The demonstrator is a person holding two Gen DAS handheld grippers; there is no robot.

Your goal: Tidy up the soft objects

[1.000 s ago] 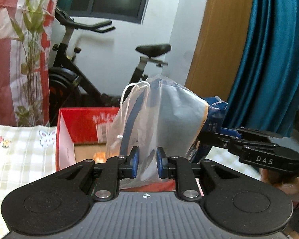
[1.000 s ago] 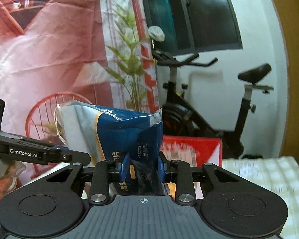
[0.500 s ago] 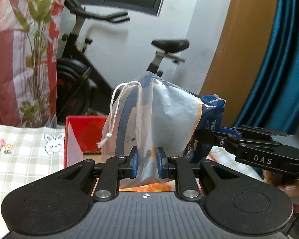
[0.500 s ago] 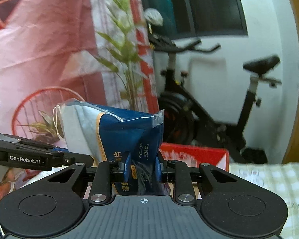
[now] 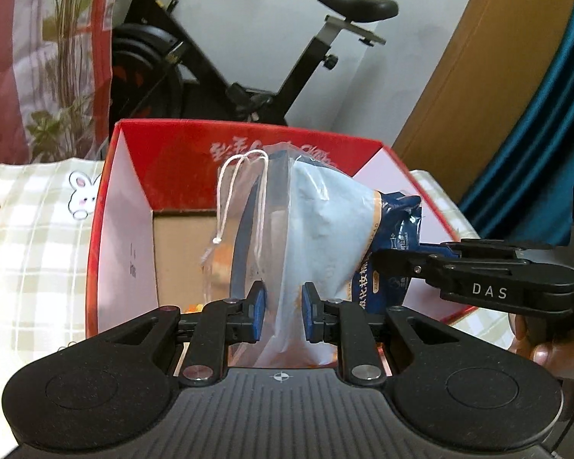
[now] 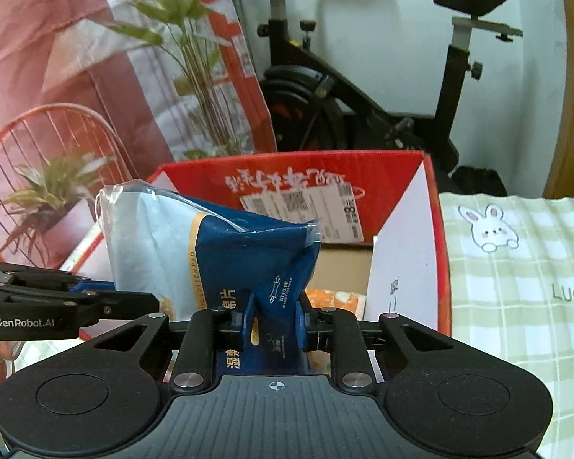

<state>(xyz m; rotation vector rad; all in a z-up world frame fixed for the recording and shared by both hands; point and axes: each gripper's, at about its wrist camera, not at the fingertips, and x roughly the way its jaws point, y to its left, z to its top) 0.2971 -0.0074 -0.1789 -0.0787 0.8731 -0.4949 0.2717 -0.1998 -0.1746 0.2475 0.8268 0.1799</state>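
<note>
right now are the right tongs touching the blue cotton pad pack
Touching. The right wrist view shows the right tongs clamped on the dark blue end of the cotton pad pack, both blue pads pressed into the wrapper, which bulges out above them.

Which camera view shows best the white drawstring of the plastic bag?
The left wrist view: the white drawstring hangs in full with its knot. In the right wrist view only a thin loop shows at the plastic bag edge.

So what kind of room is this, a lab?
More likely a home, perhaps a spare room: an exercise bike by the wall, a teal curtain, and a bunny-print cloth under the red box.
</note>
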